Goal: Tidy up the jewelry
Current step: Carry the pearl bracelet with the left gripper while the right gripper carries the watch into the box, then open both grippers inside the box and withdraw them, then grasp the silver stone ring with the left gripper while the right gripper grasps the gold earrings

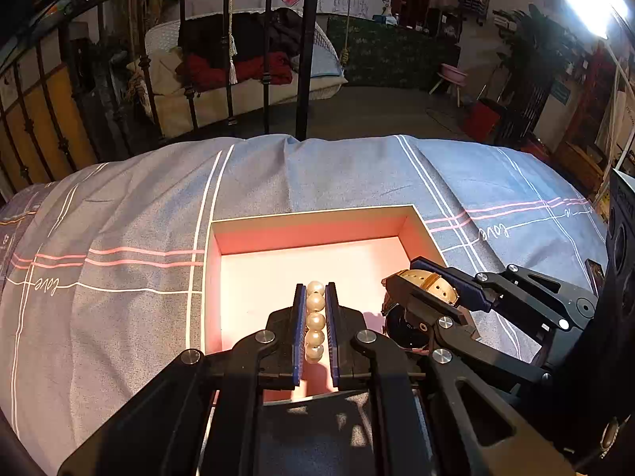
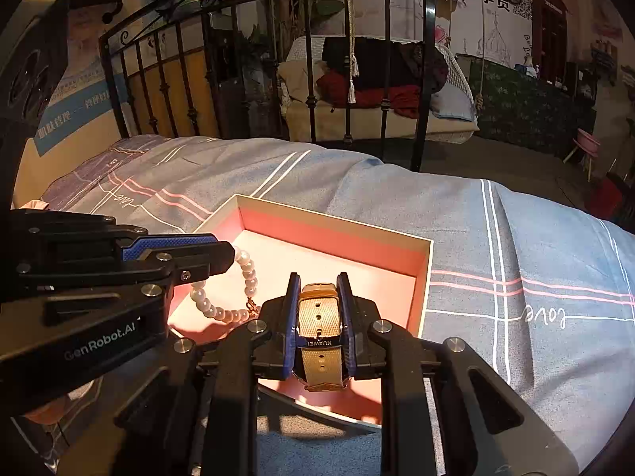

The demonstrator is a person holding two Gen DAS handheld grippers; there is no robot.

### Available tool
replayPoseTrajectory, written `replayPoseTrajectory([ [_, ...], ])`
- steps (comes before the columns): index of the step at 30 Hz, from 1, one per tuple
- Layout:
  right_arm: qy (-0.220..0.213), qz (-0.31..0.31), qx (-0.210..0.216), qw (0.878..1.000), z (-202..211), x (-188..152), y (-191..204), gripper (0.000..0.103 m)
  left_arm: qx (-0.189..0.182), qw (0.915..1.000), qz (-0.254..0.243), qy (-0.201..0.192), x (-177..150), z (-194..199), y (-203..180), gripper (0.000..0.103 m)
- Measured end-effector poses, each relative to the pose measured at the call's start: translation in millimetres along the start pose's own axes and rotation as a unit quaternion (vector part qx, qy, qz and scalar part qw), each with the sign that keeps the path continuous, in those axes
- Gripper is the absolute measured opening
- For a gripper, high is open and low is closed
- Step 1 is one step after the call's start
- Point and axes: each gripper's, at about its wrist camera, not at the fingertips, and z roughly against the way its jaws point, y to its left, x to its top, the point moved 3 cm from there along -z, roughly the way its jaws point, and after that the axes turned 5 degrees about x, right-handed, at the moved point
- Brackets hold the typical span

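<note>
**A:** What are you carrying right now?

**B:** You have two pieces, one per gripper. Your left gripper [image 1: 316, 297] has its jaws nearly closed on one pearl bracelet [image 2: 222, 301]; five pearls sit in a row between the pads, and the rest of the loop hangs into the box. Your right gripper [image 2: 320, 289] has its jaws clamped narrowly on one watch [image 2: 320, 327] by its gold mesh strap.

**A:** And the container?

**B:** There is one open box [image 1: 313, 214] with a pink lining, lying on the striped blue bedspread [image 1: 139, 206]. Both pieces are over its interior. The bracelet's lower loop seems to touch the lining, though the angle leaves that uncertain.
</note>
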Motion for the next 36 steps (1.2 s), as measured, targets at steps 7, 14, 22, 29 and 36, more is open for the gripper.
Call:
replayPoseTrajectory([
  [7, 0.026, 0.0, -0.003, 1.0, -19, -8, -4, 0.019, 0.013, 0.9998, 0.004, 0.016, -1, -15, 6, 0.009],
  [14, 0.026, 0.0, 0.003, 1.0, -17, -10, -3, 0.033, 0.029, 0.9995, 0.008, 0.0, -1, -11, 12, 0.034],
  [22, -0.058, -0.004, -0.03, 0.998, 56, -15, 3, 0.087, 0.009, 0.9979, 0.019, -0.061, -14, 51, 13, 0.077],
  [29, -0.013, -0.031, -0.079, 0.996, 96, -90, 5, 0.09, 0.003, 0.9993, 0.021, -0.032, -100, 66, 13, 0.082],
  [36, 0.046, -0.066, -0.047, 0.996, 94, -146, 4, 0.065, 0.024, 0.9997, -0.009, 0.003, -155, 56, 1, 0.081],
])
